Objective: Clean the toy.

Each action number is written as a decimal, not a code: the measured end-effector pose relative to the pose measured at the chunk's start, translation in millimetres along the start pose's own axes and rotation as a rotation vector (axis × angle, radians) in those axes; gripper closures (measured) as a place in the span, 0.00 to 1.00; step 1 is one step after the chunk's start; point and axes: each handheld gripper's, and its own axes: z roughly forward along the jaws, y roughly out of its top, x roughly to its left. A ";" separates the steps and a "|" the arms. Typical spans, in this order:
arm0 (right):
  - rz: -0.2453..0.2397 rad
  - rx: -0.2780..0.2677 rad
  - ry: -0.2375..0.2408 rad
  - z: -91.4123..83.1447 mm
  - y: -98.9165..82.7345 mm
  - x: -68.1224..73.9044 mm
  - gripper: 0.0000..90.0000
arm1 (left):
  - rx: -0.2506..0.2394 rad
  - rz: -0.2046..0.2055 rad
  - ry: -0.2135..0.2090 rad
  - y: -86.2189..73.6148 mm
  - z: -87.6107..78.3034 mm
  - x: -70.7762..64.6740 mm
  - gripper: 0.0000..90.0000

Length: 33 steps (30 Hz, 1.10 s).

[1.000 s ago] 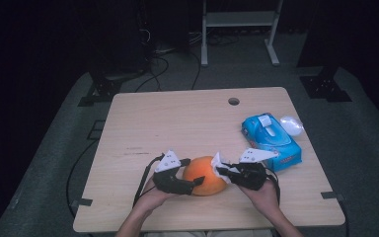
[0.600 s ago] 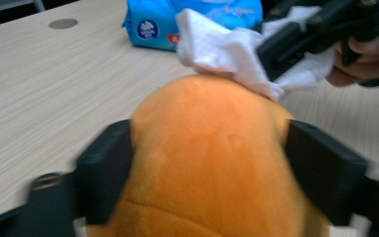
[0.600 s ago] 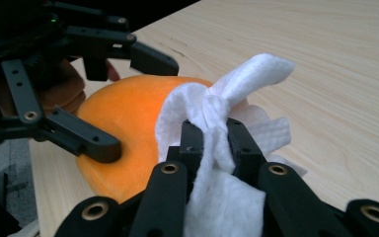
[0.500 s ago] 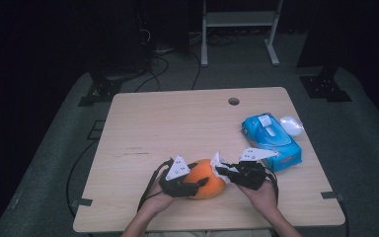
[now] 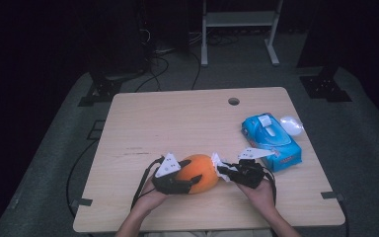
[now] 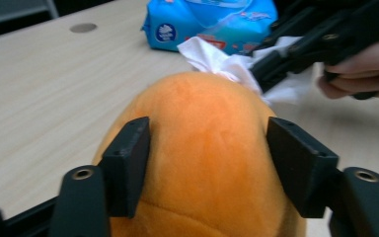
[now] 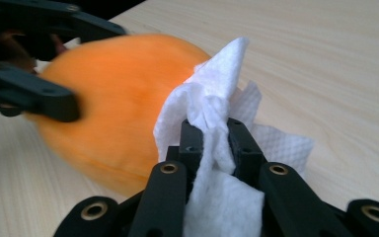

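Note:
An orange plush toy lies on the wooden table near its front edge. My left gripper reaches around it from the left. In the left gripper view its pads press the toy's two sides; the jaws have just been opening, with the toy still between them. My right gripper is shut on a white tissue and holds it against the toy's right end. In the right gripper view the tissue is bunched between the jaws of that gripper and touches the toy.
A blue pack of wipes lies right of the right hand, with a pale crumpled wrapper behind it. A round hole sits near the table's far edge. Cables trail from both grippers toward the front edge.
The right gripper has sunk slightly with the tissue, toward the toy. The left gripper has shifted only a little around the toy; the toy stays where it was.

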 end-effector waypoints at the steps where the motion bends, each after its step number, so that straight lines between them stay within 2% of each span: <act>1: -0.008 0.006 -0.010 0.3 0.2 0.1 0.87 | -0.002 -0.013 -0.009 1.3 -1.0 0.8 0.30; 3: -0.015 0.001 -0.016 -0.3 1.5 2.9 0.88 | -0.005 -0.037 0.017 3.1 -0.5 2.1 0.21; 4: -0.026 -0.008 -0.014 -1.8 2.9 5.8 0.88 | -0.004 -0.042 0.030 2.7 0.5 2.6 0.19; 5: -0.042 -0.020 -0.012 -4.0 5.1 9.8 0.88 | -0.005 -0.047 0.037 1.8 1.2 3.3 0.19; 7: -0.067 -0.069 0.029 -8.7 9.6 18.2 0.88 | -0.006 -0.057 0.027 0.2 2.5 4.3 0.20; 8: -0.084 -0.079 0.041 -9.9 11.3 22.6 0.88 | -0.001 -0.049 0.021 -0.6 3.3 3.3 0.22; 10: -0.116 -0.068 0.033 -7.5 11.3 27.0 0.88 | 0.012 -0.027 0.013 -1.5 4.7 0.1 0.24; 13: -0.052 -0.036 0.028 -0.2 2.5 14.4 0.88 | 0.028 0.013 0.007 -1.4 5.6 -5.0 0.26; 15: -0.070 -0.013 -0.038 0.8 -1.7 9.3 0.88 | 0.033 0.026 -0.001 -1.7 6.2 -6.6 0.26; 17: -0.051 -0.007 -0.046 0.0 -2.9 8.2 0.88 | 0.043 0.036 -0.007 -1.5 6.0 -7.4 0.26; 19: -0.077 -0.030 -0.052 -2.9 1.8 14.6 0.88 | 0.039 0.033 -0.013 -1.9 5.2 -7.0 0.26; 21: -0.074 -0.080 -0.003 -7.7 7.9 19.1 0.88 | 0.040 0.043 -0.022 -1.4 4.6 -7.8 0.26; 24: -0.101 -0.057 0.012 -5.0 8.3 22.0 0.88 | 0.026 0.032 -0.028 4.6 1.8 -6.0 0.21; 25: -0.092 -0.049 0.027 -2.8 5.1 19.9 0.88 | 0.015 0.020 -0.025 6.2 0.6 -4.8 0.19; 27: -0.084 -0.038 0.053 -1.4 1.2 15.7 0.88 | 0.027 0.018 0.015 7.4 -0.7 -2.3 0.13; 28: -0.082 -0.038 0.062 -2.0 1.0 14.0 0.87 | 0.032 0.015 0.022 6.4 -1.4 -0.7 0.11; 31: -0.088 -0.030 0.066 -3.3 0.6 12.4 0.87 | 0.053 -0.032 0.000 0.2 1.8 2.3 0.12; 33: -0.082 -0.027 0.054 -3.8 2.6 12.7 0.88 | 0.060 -0.023 0.002 -3.5 6.4 -2.0 0.20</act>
